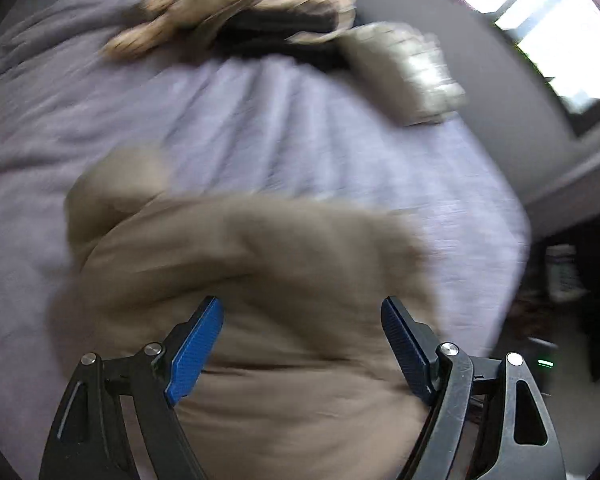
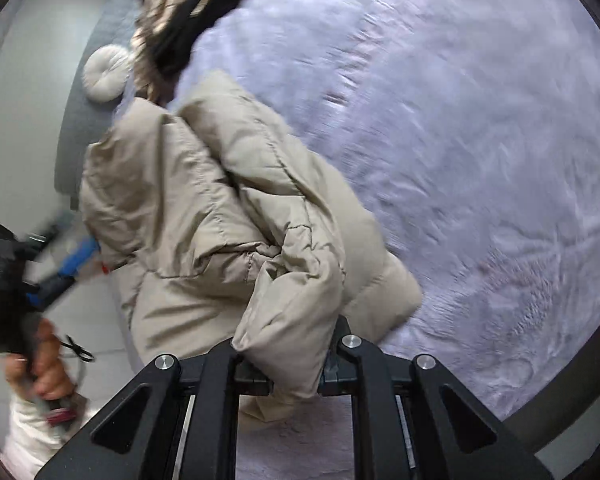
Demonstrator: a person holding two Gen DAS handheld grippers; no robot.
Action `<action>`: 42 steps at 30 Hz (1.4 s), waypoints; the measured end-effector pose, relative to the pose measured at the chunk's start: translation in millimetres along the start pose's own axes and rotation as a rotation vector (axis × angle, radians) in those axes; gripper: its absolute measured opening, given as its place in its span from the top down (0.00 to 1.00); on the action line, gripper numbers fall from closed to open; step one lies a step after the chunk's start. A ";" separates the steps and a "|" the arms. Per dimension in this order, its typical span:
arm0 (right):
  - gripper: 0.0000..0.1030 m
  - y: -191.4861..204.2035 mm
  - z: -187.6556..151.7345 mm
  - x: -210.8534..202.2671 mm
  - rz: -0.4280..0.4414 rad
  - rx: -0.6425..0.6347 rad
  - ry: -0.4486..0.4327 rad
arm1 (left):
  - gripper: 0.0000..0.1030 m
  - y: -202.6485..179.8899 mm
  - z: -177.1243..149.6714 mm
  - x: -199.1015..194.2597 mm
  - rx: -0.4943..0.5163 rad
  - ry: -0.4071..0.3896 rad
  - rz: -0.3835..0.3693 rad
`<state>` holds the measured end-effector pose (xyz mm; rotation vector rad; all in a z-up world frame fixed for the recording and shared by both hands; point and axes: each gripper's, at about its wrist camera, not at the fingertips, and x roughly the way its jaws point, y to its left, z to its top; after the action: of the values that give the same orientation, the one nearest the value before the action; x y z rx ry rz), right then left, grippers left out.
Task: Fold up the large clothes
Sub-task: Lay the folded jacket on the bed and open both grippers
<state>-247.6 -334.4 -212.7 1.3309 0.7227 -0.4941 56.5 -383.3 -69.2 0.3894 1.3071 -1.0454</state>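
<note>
the jaws of the left gripper (image 1: 302,344) are standing spread in the left wrist view, its blue pads (image 1: 196,354) hanging over the beige puffer jacket (image 1: 260,264) with nothing pinched between them; the jacket is lying bunched on the lavender bedspread (image 1: 300,128), and the whole view is smearing with blur; farther up the bed a heap of patterned clothes (image 1: 228,12) is sitting well apart from the jacket, and a bright window (image 1: 548,20) is showing beyond the bed; in the right wrist view the jaws of the right gripper (image 2: 296,368) are pressing together on a padded corner of the jacket (image 2: 220,208), which is rising in a crumpled mound near the edge of the bedspread (image 2: 480,160); the jacket is looking light, soft and puffy, with a slick shell, so a thin pinch is likely slipping and folds are likely springing back; a seam, hem or cuff is probably the better hold; a round cushion (image 2: 106,70) is sitting near the headboard beside the patterned heap (image 2: 168,12), neither blocking the open spread; at the left edge a hand (image 2: 50,364) is gripping the other tool over the floor.
</note>
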 end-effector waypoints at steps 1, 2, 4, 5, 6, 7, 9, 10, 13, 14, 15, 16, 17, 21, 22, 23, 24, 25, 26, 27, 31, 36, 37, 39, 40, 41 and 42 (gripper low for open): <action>0.86 -7.6 0.0 3.2 0.015 0.019 0.009 | 0.21 11.1 -1.5 11.1 -0.027 0.008 -0.003; 0.85 -10.9 1.4 5.9 0.026 0.027 0.014 | 0.21 17.3 -4.1 18.9 -0.045 0.008 -0.004; 0.85 -13.8 3.3 9.2 0.031 0.022 0.019 | 0.21 25.7 -6.3 31.0 -0.055 0.008 0.022; 0.85 -15.5 5.6 11.0 0.024 0.016 0.018 | 0.21 21.3 -5.3 39.1 -0.048 0.011 0.034; 0.85 -18.2 8.1 13.4 0.021 0.013 0.018 | 0.21 12.4 -7.3 48.4 -0.031 0.013 0.052; 0.85 -23.1 12.0 16.2 0.022 0.015 0.017 | 0.21 11.3 -3.0 57.8 -0.016 0.017 0.066; 0.85 -32.1 11.3 17.9 0.042 0.035 0.022 | 0.17 -5.1 1.9 68.8 0.029 0.046 0.091; 0.85 -32.0 9.7 15.1 0.053 0.048 0.028 | 0.16 -3.5 0.2 73.3 0.048 0.055 0.100; 0.83 -37.1 13.2 10.1 0.068 0.071 0.055 | 0.16 -6.6 3.1 81.6 0.066 0.065 0.122; 0.82 -34.7 14.8 7.1 0.058 0.061 0.061 | 0.16 -5.8 3.3 85.7 0.058 0.067 0.124; 0.76 -31.3 16.5 3.7 0.044 0.049 0.067 | 0.16 -5.1 3.0 85.7 0.052 0.067 0.125; 0.74 -27.5 17.0 -2.9 0.017 0.035 0.070 | 0.16 -5.1 2.3 84.9 0.049 0.066 0.126; 0.72 -24.5 18.3 -8.7 -0.003 0.021 0.066 | 0.16 -4.9 2.1 84.7 0.048 0.066 0.128; 0.68 -14.9 25.1 -44.5 -0.100 -0.037 -0.034 | 0.16 -4.2 1.7 81.9 0.047 0.063 0.131; 0.68 -14.4 28.0 -56.3 -0.128 -0.033 -0.074 | 0.16 -4.2 1.3 80.9 0.048 0.062 0.131; 0.68 -12.7 31.7 -63.9 -0.150 -0.035 -0.103 | 0.16 -4.3 0.7 79.9 0.051 0.060 0.135; 0.68 -9.6 34.5 -70.8 -0.160 -0.044 -0.126 | 0.16 -5.4 0.1 80.6 0.053 0.059 0.137; 0.69 -2.1 38.3 -77.7 -0.154 -0.069 -0.150 | 0.16 -5.4 -0.7 79.5 0.053 0.057 0.138; 0.69 5.2 39.9 -80.4 -0.144 -0.093 -0.158 | 0.16 -5.2 -1.2 78.6 0.052 0.055 0.138; 0.70 16.6 42.1 -80.3 -0.133 -0.134 -0.158 | 0.16 -5.5 -1.5 78.3 0.052 0.054 0.138; 0.71 66.7 35.4 -56.4 -0.143 -0.341 -0.102 | 0.16 -5.4 -3.4 76.8 0.052 0.048 0.148; 0.71 81.8 23.3 -7.6 -0.233 -0.437 -0.004 | 0.16 -4.0 -6.2 70.0 0.049 0.037 0.167; 0.71 79.9 25.2 -0.3 -0.247 -0.443 0.005 | 0.16 -3.8 -7.3 66.0 0.049 0.029 0.171; 0.71 74.4 27.9 14.4 -0.272 -0.462 0.018 | 0.16 -3.1 -11.3 53.1 0.045 0.005 0.166; 0.71 72.7 28.3 19.5 -0.285 -0.466 0.023 | 0.16 -1.8 -14.6 43.9 0.043 -0.009 0.161; 0.70 72.0 28.7 23.7 -0.292 -0.468 0.028 | 0.16 -0.2 -18.0 34.9 0.042 -0.022 0.152; 0.69 70.9 29.3 27.4 -0.297 -0.469 0.031 | 0.16 4.4 -23.3 21.6 0.037 -0.041 0.143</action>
<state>-173.8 -347.6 -181.2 0.7977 0.9998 -0.5011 44.3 -372.2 -96.7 0.4801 1.2067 -0.9539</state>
